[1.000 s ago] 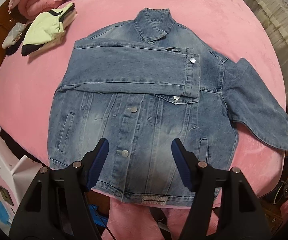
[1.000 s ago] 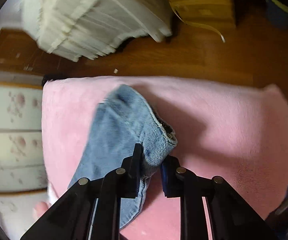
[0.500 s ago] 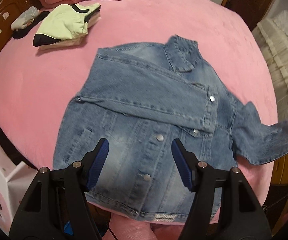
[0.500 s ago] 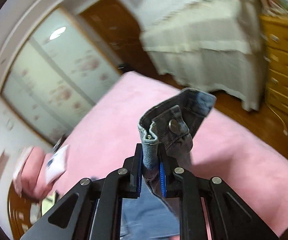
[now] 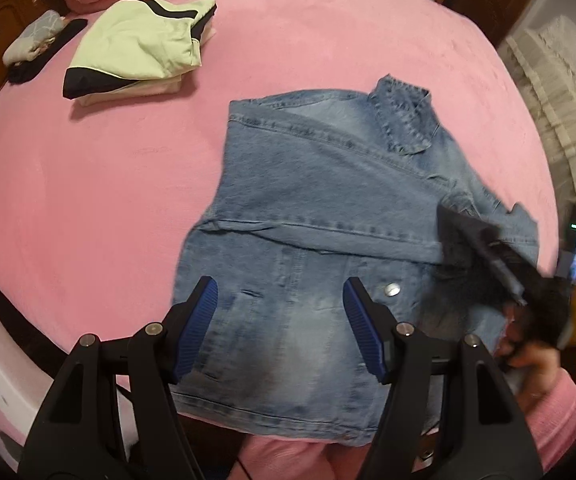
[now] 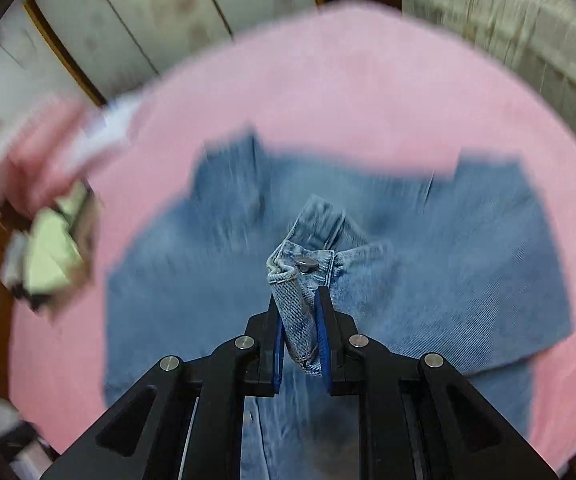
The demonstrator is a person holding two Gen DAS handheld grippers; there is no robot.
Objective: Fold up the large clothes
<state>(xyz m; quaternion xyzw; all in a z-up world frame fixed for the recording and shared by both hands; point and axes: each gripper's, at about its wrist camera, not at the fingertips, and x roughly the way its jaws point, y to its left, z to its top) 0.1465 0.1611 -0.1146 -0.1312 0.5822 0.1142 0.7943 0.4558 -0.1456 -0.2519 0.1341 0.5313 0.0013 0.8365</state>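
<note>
left wrist view: left gripper [image 5: 282, 322] hanging wide open and empty above the hem of the denim jacket [image 5: 328, 208], which is lying on the pink bed [image 5: 128, 184]; folded clothes pile [image 5: 140, 48] at 11 o'clock; right gripper [image 5: 446, 220] blurred at 3 o'clock.
right wrist view: right gripper [image 6: 298, 328] pinching the sleeve cuff [image 6: 302, 276], jaws nearly closed on the denim.
change: cuff, off the bed edge a second ago, now travelling over the jacket body.
meaning: second sleeve being folded in, likely; body folds remaining.
</note>
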